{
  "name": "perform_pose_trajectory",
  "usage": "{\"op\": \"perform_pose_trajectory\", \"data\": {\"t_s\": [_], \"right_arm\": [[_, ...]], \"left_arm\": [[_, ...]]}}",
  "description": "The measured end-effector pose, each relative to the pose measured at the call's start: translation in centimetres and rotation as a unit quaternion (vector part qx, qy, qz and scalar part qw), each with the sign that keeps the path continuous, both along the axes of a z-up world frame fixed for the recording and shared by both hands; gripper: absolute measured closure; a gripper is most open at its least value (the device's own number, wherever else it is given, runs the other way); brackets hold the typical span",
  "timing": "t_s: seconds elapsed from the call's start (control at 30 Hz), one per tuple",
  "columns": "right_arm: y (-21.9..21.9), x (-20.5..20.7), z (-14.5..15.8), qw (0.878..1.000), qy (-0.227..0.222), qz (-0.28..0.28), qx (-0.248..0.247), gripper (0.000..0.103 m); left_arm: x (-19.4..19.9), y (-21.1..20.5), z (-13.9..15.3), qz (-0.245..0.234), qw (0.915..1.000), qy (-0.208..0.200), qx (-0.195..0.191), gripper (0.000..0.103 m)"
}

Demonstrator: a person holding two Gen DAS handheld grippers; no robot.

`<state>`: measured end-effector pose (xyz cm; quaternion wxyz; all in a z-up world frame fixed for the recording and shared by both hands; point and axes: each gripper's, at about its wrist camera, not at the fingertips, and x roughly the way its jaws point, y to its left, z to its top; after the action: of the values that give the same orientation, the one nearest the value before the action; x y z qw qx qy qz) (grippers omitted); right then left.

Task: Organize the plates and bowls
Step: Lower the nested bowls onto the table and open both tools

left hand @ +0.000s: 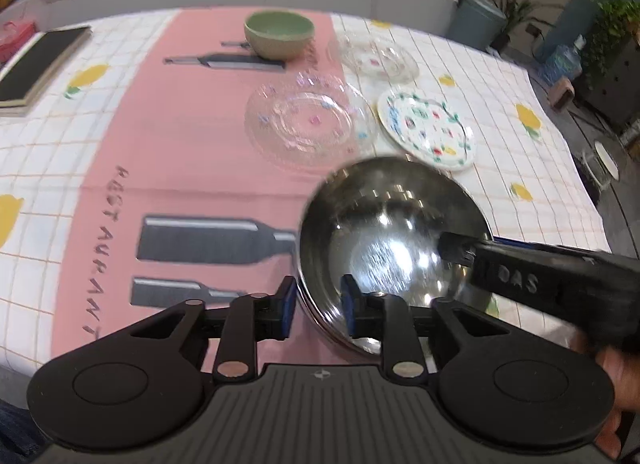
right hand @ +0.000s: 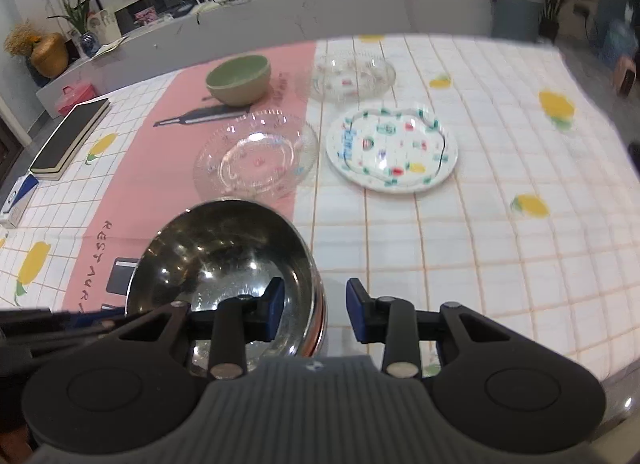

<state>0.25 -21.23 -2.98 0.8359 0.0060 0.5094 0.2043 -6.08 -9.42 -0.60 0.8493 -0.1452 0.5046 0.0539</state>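
Observation:
A steel bowl (left hand: 384, 232) sits near the table's front edge; it also shows in the right wrist view (right hand: 224, 260). My left gripper (left hand: 318, 304) straddles the bowl's left rim with its jaws apart, one finger outside and one inside. My right gripper (right hand: 314, 310) straddles the right rim the same way, jaws apart; it shows in the left wrist view (left hand: 460, 250). Farther back lie a clear glass plate (left hand: 306, 120), a white floral plate (left hand: 426, 128), a second glass plate (left hand: 374, 56) and a green bowl (left hand: 280, 34).
A dark book (left hand: 38, 64) lies at the table's left edge. A pink-and-white checked cloth (right hand: 460, 244) covers the table. Behind it runs a grey ledge (right hand: 280, 12) with plants and clutter.

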Motion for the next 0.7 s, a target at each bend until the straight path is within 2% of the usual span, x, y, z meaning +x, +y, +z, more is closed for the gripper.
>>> {"op": "perform_pose_trajectory", "data": {"t_s": [0.07,0.1,0.13,0.27,0.4,0.5,0.57,0.7], "right_arm": [[0.0,0.6,-1.0,0.999,0.03,-0.003,0.009,0.07],[0.1,0.7,-1.3,0.999,0.039,-0.001,0.01,0.08],[0.3,0.7,-1.6,0.999,0.044,-0.001,0.006,0.081],[0.4,1.2,-2.5,0.998,0.062,-0.013,0.023,0.077],[0.0,1.6,-2.7,0.995,0.084,-0.026,0.048,0.077],[0.3,1.4,-2.3,0.997,0.072,-0.018,0.031,0.073],[0.4,1.2,-1.8,0.998,0.056,-0.015,0.019,0.064],[-0.2,1.6,-0.2,0.999,0.024,-0.019,0.019,0.059]], "left_arm": [[-0.1,-0.2,-0.3,-0.006,0.9999,0.004,-0.009,0.061],[-0.1,-0.3,-0.4,-0.006,0.9999,0.004,-0.011,0.06],[-0.1,-0.3,-0.5,-0.003,0.9999,0.004,-0.012,0.059],[0.0,0.2,-0.7,0.002,0.9998,0.004,-0.019,0.059],[0.1,0.9,-1.4,0.012,0.9995,0.01,-0.029,0.059],[-0.1,1.3,-1.2,0.013,0.9994,0.005,-0.031,0.059],[-0.2,1.7,-0.9,0.013,0.9994,-0.001,-0.031,0.059],[0.1,2.6,0.4,0.006,0.9993,-0.017,-0.031,0.059]]}}
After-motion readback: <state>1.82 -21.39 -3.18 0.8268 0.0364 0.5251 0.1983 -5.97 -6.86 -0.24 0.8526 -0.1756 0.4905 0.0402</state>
